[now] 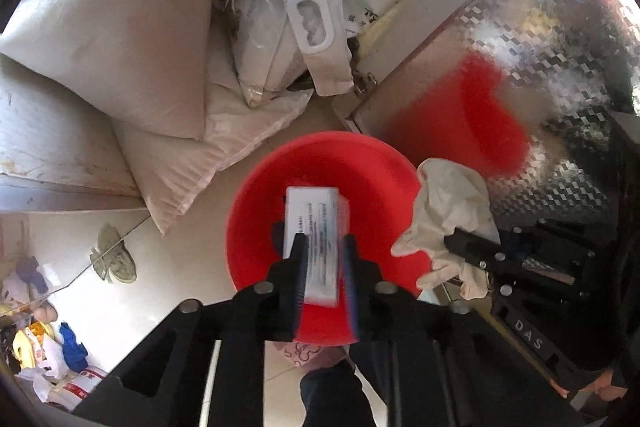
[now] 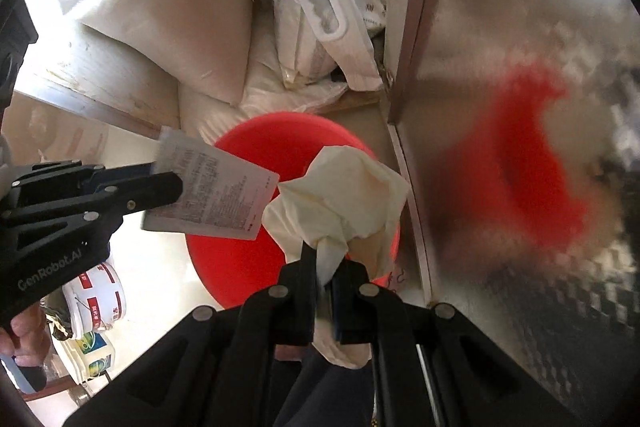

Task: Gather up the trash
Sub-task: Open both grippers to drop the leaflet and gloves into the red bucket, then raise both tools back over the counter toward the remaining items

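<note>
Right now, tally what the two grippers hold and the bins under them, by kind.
Printed white box, shut in the left gripper: 1
Crumpled cream paper, shut in the right gripper: 1
Red bucket below both: 1
Total: 3

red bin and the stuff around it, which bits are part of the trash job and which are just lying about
Part of the job:
- red bin
- white box in the left gripper
- crumpled tissue in the right gripper

Lying about:
- sacks
- wipes pack
- white tubs
- metal door
</note>
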`<state>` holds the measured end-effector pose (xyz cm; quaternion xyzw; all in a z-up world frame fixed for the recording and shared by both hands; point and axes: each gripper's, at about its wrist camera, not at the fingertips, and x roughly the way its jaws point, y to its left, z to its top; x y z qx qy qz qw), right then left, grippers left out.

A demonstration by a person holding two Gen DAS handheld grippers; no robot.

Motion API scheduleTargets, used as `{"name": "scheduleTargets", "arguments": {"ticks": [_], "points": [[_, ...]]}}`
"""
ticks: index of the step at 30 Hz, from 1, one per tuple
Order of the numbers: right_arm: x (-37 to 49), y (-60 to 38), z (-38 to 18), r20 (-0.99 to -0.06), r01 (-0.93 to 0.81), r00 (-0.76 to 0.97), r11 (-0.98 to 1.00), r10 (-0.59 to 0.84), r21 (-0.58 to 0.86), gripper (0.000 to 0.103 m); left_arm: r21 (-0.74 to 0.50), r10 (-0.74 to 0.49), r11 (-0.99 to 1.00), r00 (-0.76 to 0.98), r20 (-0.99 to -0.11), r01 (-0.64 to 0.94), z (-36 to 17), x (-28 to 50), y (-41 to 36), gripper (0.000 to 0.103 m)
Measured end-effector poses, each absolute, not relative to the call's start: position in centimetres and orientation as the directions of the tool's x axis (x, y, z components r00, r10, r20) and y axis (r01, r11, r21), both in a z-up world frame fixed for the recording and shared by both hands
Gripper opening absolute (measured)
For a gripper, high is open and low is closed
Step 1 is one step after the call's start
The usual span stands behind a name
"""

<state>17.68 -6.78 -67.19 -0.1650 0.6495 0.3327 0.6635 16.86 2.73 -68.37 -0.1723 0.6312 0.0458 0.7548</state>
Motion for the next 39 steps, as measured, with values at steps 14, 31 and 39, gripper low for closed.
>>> {"name": "scheduleTargets", "arguments": {"ticks": [14,31,39], "points": [[16.6,-6.7,-64.2,-0.969,-0.677,-0.032,0.708,0.243,0.2,0.066,-0.148,-0.108,0.952,0.157,-0.982,-0.269,-64.4,15.1,3.2,0.034],[14.3,-6.7,-42.9,-0.949,-0.694,0.14,0.712,0.281,0.109,0.068,-0.135,-0.046,0.931,0.258,-0.965,-0.339,-42.6,10.9,5.1,0.034],[14.8,-6.5,-31.2,-0.894,-0.688,0.229,0.713,0.385,0.131,0.068,-0.088,0.045,0.945,0.391,-0.919,-0.315,-29.7,11.4,5.1,0.041]]}}
